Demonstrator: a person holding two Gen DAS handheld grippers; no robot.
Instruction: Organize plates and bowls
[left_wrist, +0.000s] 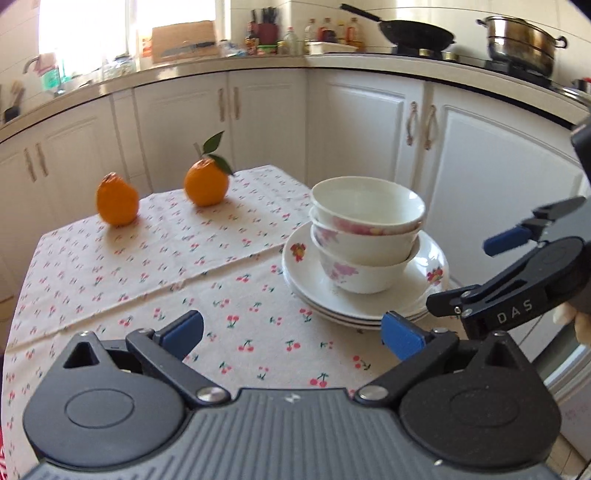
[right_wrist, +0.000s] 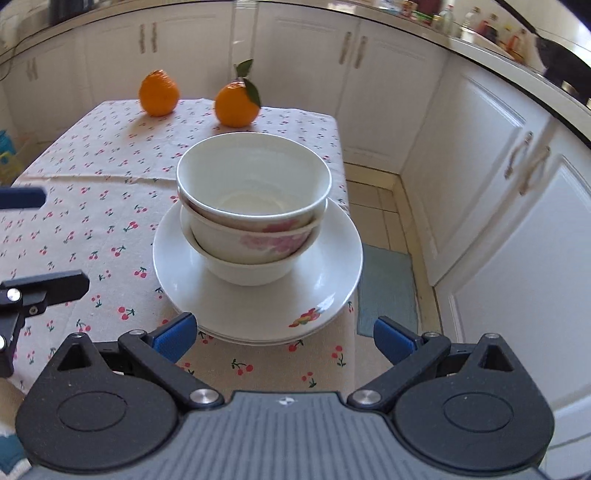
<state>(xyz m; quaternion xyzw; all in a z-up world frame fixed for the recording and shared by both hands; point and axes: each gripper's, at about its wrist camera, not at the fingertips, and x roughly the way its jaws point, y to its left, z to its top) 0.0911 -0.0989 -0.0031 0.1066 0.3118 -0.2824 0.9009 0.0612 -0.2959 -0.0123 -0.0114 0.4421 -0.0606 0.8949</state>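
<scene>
The left tool (left_wrist: 291, 334) is right up close, with its two blue pads (left_wrist: 184, 330) far apart and nothing between them. It is wide open over the cherry cloth (left_wrist: 147, 273) that covers the worktop. The right tool (right_wrist: 282, 332) is wide open too, and it holds nothing. Its blue pads (right_wrist: 173, 338) sit just in front of the plates, one pad near the plate rim and the other out past the edge of the worktop, over the floor (right_wrist: 373, 199).

Three white bowls (right_wrist: 255, 206) with pink flowers sit one inside the other. The top bowl leans a little. The bowls stand on a stack of white plates (right_wrist: 328, 280), and the plates lie near the right edge of the worktop. In the left view the stack of bowls (left_wrist: 365, 236) and plates (left_wrist: 306, 280) is to the right of the left tool, and the right tool (left_wrist: 480, 273) shows beside the plates.

Two oranges (left_wrist: 117, 199) sit at the far side of the cloth, well apart from the plates. One orange (left_wrist: 206, 184) has green leaves on top.

Behind them are white cupboards (left_wrist: 266, 122). A black pan (left_wrist: 417, 35) and a shiny pot (left_wrist: 521, 40) sit up on the stove.
</scene>
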